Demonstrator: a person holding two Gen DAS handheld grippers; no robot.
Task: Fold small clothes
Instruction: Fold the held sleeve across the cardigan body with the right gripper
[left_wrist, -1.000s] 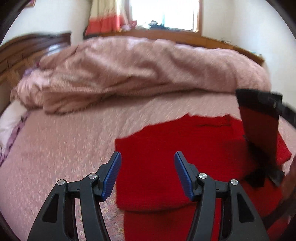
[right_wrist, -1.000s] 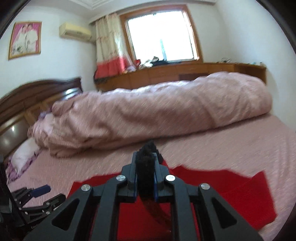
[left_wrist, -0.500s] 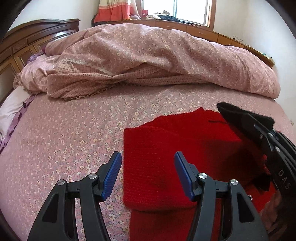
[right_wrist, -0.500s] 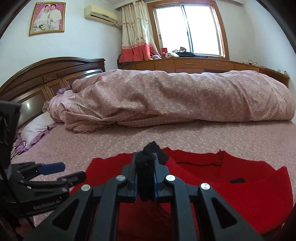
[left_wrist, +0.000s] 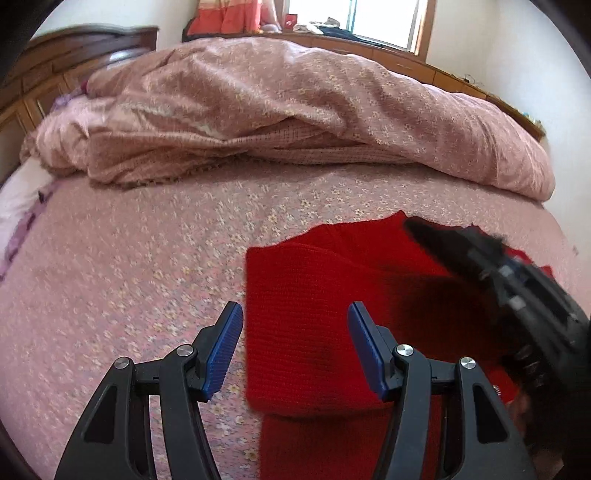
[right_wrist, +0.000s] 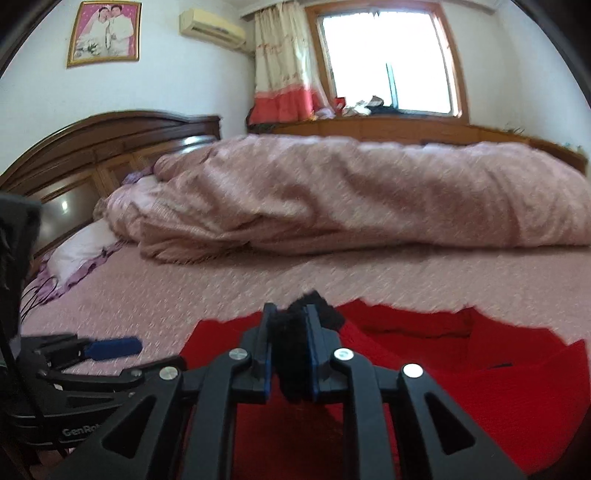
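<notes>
One side already folded over the red garment (left_wrist: 314, 325) on the bed (left_wrist: 129, 277), right gripper (right_wrist: 290, 343) jaws just easing apart yet pinching its black fuzzy trim (right_wrist: 317, 306), left gripper (left_wrist: 293, 310) jaws released, empty; further folds probably left.

Black claw (left_wrist: 294, 347), blue ribbed pads (left_wrist: 224, 350), silver screws, white lettering

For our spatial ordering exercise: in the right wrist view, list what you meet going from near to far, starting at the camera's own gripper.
Right gripper → red sweater → bedsheet → rolled quilt → wooden ledge → window.
</notes>
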